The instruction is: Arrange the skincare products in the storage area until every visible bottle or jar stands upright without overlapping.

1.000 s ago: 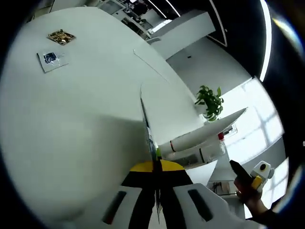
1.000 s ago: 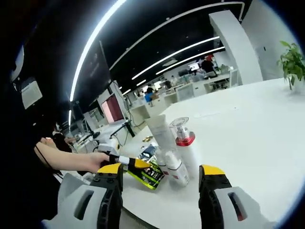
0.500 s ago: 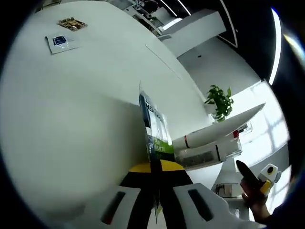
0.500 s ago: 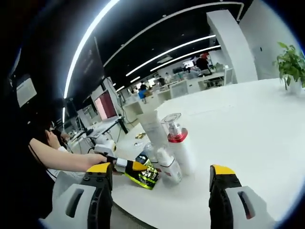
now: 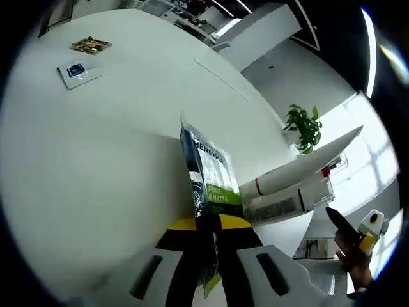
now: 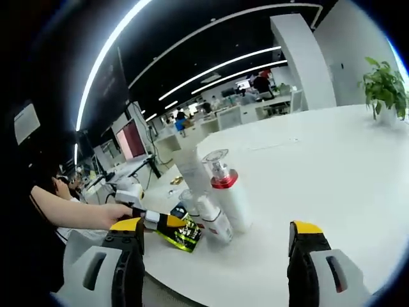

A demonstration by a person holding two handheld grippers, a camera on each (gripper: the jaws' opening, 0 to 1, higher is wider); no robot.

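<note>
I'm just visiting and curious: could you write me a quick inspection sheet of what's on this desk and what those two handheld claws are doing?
Surface: white table, mostly bare.
Job's things: pump bottle with red collar, tall white tube and small white bottle standing upright in a tight group; green sachet held on edge.
Clutter: two small flat packets far across the table.
Grippers: left gripper shut on the green sachet; right gripper open, jaws wide apart, holding nothing.
Cables: nothing seen.
Surroundings: potted plant, white pillar, ceiling light strips, office desks, a person's arm.
</note>
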